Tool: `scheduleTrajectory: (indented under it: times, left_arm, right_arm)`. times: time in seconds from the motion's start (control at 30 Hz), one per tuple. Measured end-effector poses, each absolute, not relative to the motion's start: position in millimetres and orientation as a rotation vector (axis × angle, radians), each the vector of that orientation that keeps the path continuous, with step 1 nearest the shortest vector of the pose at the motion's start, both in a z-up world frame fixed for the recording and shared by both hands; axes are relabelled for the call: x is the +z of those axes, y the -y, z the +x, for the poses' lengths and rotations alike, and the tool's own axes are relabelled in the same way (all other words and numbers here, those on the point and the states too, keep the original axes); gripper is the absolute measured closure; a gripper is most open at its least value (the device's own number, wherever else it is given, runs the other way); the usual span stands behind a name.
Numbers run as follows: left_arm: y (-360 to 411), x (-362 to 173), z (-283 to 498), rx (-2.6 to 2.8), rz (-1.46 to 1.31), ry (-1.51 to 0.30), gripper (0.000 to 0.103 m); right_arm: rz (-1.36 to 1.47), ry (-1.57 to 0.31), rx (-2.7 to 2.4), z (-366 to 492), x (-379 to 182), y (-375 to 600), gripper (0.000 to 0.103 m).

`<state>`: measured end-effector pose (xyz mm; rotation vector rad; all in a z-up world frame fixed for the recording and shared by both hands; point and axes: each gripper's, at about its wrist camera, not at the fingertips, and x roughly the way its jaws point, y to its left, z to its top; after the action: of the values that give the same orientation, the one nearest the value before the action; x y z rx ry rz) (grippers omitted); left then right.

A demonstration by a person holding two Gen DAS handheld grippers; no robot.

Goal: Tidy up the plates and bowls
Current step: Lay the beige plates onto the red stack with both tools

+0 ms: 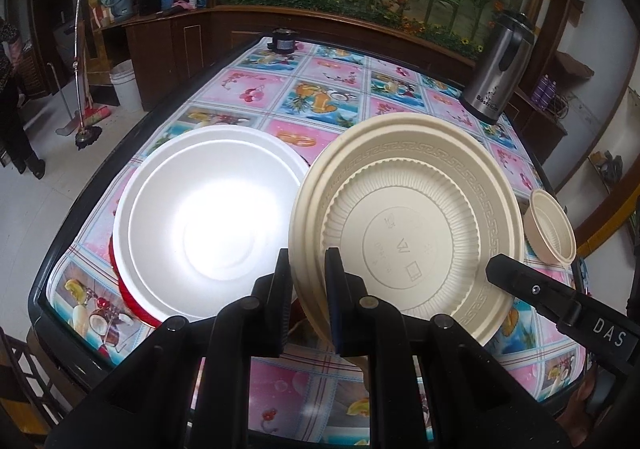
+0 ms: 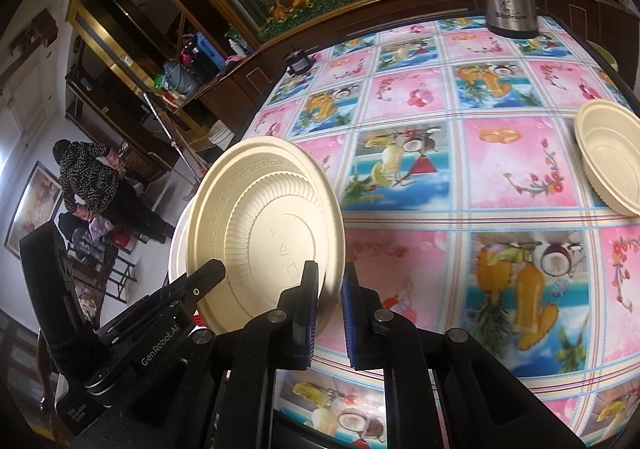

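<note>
Gripping opposite near rims, both grippers, left (image 1: 307, 303) and right (image 2: 330, 315), were found clenched on one cream plate (image 1: 404, 225), held tilted, underside up, just right of the white bowl (image 1: 208, 221) on the table (image 1: 240, 89).

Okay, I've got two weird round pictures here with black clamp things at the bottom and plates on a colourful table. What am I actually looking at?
Each picture comes from a fisheye camera mounted on a hand-held two-finger gripper, looking along its fingers. A person holds one in each hand.

The left gripper and the right gripper both pinch the rim of the same cream plate, lifted and tilted with its underside facing the cameras.

On the tablecloth lie a white bowl stacked on something red, a small cream bowl and a steel flask.
</note>
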<state>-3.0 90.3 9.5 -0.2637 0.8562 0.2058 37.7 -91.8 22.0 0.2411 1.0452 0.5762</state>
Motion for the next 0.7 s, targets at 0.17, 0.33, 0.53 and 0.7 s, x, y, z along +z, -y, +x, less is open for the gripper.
scheduleTrajectory:
  times: [0.17, 0.33, 0.53, 0.7]
  left_arm:
    - [-102.4, 9.0, -7.8, 0.230, -0.274, -0.851, 0.090]
    - [-114.0, 8.1, -12.8, 0.265, -0.285, -0.845, 0.090]
    - [-121.1, 9.8, -16.8, 0.279, -0.297, -0.842, 0.090]
    - [-119.1, 12.3, -18.9, 0.267, -0.295, -0.836, 0.090]
  right_arm:
    - [0.229, -1.054, 0.601, 38.8, 20.4, 76.3, 0.092]
    - [0.217, -1.058, 0.624, 38.6, 20.2, 61.3, 0.092]
    - [0.211, -1.060, 0.651, 37.4, 20.2, 48.6, 0.092]
    - [0.210, -1.053, 0.654, 34.6, 23.3, 49.8, 0.092]
